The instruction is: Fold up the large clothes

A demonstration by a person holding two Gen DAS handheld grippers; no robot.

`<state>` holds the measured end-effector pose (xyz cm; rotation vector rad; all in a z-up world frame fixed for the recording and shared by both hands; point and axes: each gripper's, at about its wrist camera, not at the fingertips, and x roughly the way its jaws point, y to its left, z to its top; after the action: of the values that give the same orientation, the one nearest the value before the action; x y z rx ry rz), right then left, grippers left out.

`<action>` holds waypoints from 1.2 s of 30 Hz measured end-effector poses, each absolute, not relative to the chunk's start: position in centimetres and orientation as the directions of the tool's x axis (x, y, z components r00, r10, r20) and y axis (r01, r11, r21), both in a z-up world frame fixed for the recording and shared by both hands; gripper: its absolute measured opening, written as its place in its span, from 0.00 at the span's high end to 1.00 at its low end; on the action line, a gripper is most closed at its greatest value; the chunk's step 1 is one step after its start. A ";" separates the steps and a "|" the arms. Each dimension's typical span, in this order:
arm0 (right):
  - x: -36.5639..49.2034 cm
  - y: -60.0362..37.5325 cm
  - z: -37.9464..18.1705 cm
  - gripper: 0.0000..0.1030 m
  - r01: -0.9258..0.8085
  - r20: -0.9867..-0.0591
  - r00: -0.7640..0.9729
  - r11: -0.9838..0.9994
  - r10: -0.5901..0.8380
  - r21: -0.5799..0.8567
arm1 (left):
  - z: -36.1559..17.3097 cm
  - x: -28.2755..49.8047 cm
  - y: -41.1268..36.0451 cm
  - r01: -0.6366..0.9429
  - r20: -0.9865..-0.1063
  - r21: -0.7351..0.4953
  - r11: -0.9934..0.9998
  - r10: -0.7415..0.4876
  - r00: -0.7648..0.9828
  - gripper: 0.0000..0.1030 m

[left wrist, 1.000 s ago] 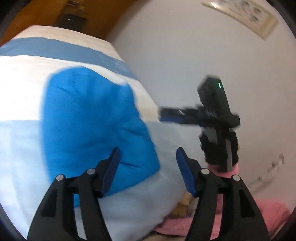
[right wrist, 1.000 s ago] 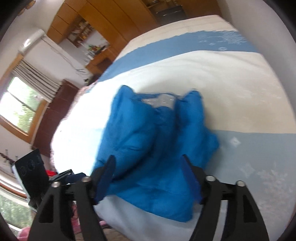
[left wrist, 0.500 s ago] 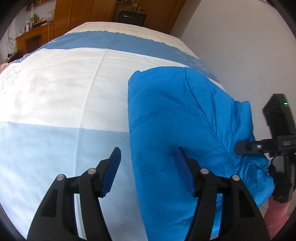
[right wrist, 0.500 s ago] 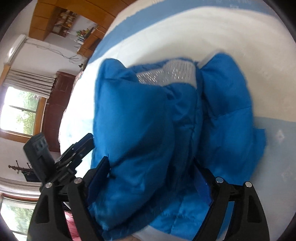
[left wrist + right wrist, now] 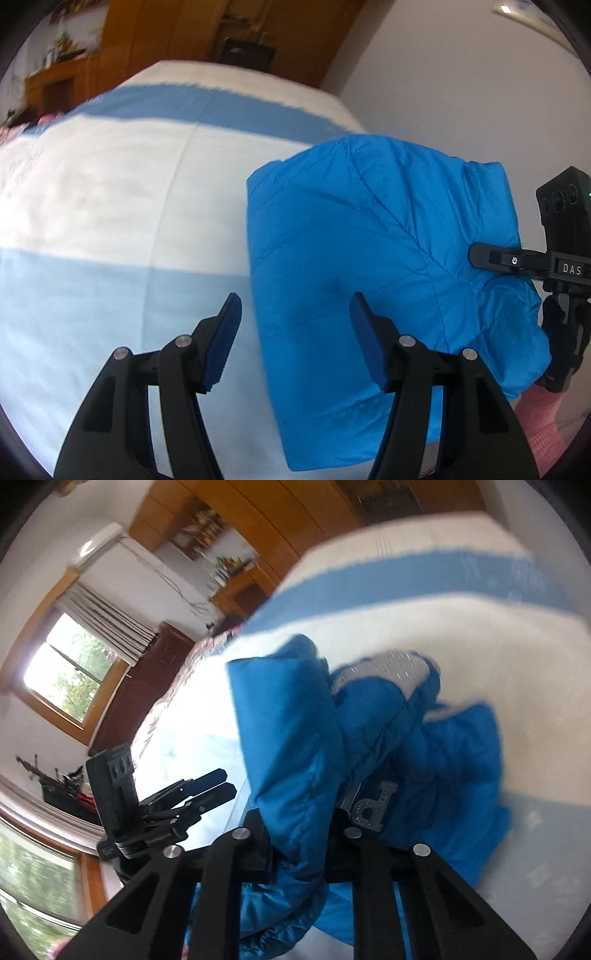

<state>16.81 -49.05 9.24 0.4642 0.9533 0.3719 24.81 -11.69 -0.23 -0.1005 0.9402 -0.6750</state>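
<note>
R gripper (image 5: 299, 834) fingers clamped on blue jacket (image 5: 369, 258), L gripper (image 5: 295, 328) apart.

A home bedroom: a made bed (image 5: 110, 177), wooden wardrobes (image 5: 280, 513) and a curtained window (image 5: 70, 672).

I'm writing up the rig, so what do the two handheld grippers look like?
Both are matte black with angular fingers, silver pivot pins and ribbed blue pads. The left gripper shows this plainly. The right gripper carries white "DAS" lettering and a black camera box with a green light.
</note>
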 end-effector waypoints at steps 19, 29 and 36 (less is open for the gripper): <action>14.3 -55.1 -4.4 0.72 0.130 -0.693 0.498 0.745 0.521 0.654 | -5.6 22.9 -18.7 0.605 -0.772 -0.267 0.750 -0.543 0.331 0.45; 14.3 -54.3 -6.0 0.71 0.118 -0.684 0.520 0.751 0.511 0.650 | -7.1 21.5 -18.5 0.586 -0.774 -0.237 0.775 -0.515 0.368 0.45; 12.2 -55.4 -3.8 0.60 0.114 -0.723 0.509 0.796 0.467 0.594 | -6.1 21.3 -18.0 0.574 -0.773 -0.280 0.770 -0.535 0.341 0.46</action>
<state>12.20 -55.37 -3.76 0.6408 1.0315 0.2308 21.29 -17.99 -6.06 0.0444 0.9875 -0.7212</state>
